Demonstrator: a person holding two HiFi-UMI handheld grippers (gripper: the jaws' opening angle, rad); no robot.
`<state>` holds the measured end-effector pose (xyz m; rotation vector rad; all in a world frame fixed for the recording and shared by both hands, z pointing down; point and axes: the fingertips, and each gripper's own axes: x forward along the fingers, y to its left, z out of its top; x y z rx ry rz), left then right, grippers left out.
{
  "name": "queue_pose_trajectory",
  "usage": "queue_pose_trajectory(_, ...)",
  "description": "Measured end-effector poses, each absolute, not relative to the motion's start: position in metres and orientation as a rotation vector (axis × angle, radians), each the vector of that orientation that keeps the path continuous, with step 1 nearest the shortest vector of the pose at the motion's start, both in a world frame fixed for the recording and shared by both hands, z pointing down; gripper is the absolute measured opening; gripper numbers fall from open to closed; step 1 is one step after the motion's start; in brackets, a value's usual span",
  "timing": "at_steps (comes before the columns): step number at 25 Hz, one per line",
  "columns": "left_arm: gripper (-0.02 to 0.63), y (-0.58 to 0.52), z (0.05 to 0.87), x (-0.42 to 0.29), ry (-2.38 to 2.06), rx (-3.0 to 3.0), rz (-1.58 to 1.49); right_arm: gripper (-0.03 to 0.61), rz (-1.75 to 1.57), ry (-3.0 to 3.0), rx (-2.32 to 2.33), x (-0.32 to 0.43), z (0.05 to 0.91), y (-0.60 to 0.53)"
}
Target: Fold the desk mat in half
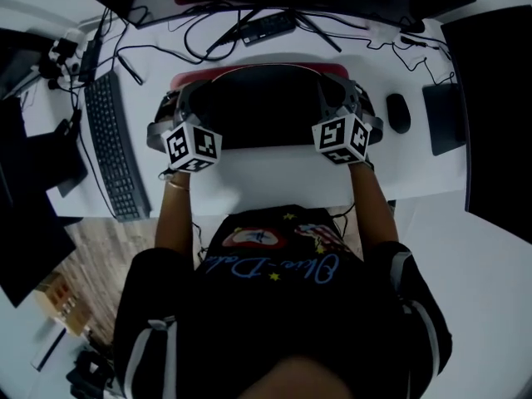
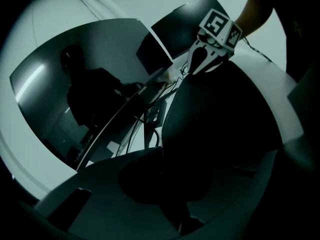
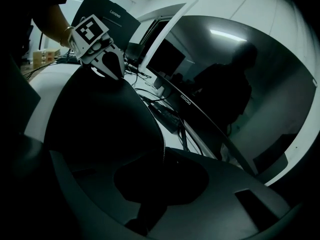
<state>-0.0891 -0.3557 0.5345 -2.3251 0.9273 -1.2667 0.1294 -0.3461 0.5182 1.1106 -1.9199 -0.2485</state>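
In the head view the black desk mat (image 1: 262, 110) lies on the white desk (image 1: 274, 181). Its near edge is lifted and arches over, and a red underside (image 1: 249, 71) shows along the far side. My left gripper (image 1: 172, 110) is shut on the mat's near left corner. My right gripper (image 1: 356, 106) is shut on the near right corner. The left gripper view has the mat (image 2: 220, 124) curving up out of my jaws (image 2: 167, 181), with the right gripper (image 2: 207, 59) beyond. The right gripper view mirrors this: mat (image 3: 100, 119), my jaws (image 3: 159, 179), left gripper (image 3: 107, 64).
A black keyboard (image 1: 112, 148) lies at the left of the desk. A mouse (image 1: 398, 112) and a dark pad (image 1: 445, 119) sit at the right. Cables and a power strip (image 1: 266, 27) run behind the mat. A monitor (image 2: 75, 94) stands at the back.
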Motion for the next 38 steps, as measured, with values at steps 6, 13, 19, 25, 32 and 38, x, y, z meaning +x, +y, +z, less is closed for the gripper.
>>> queue_pose_trajectory(6,0.017,-0.369,0.554,-0.088,0.883,-2.278,-1.359,0.014,-0.255,-1.883,1.05,0.129,0.54,-0.358)
queue_pose_trajectory(13,0.017,-0.374,0.565,-0.088,0.868,-2.272,-1.407,0.014,-0.285,-1.834,1.0,0.129,0.553,-0.364)
queue_pose_trajectory(19,0.052,-0.379,0.566,-0.09,0.882,-2.285,-1.417,0.052,-0.317,-1.788,1.016,0.129,0.556,-0.367)
queue_pose_trajectory(25,0.195,-0.385,0.556,-0.096,0.951,-2.328,-1.351,0.198,-0.27,-1.79,1.154,0.147,0.541,-0.377)
queue_pose_trajectory(32,0.206,-0.373,0.513,-0.09,1.013,-2.441,-1.143,0.198,-0.159,-1.859,1.406,0.17,0.493,-0.36)
queue_pose_trajectory(38,0.192,-0.336,0.486,-0.073,0.884,-2.509,-1.051,0.196,0.043,-1.888,1.666,0.191,0.466,-0.309)
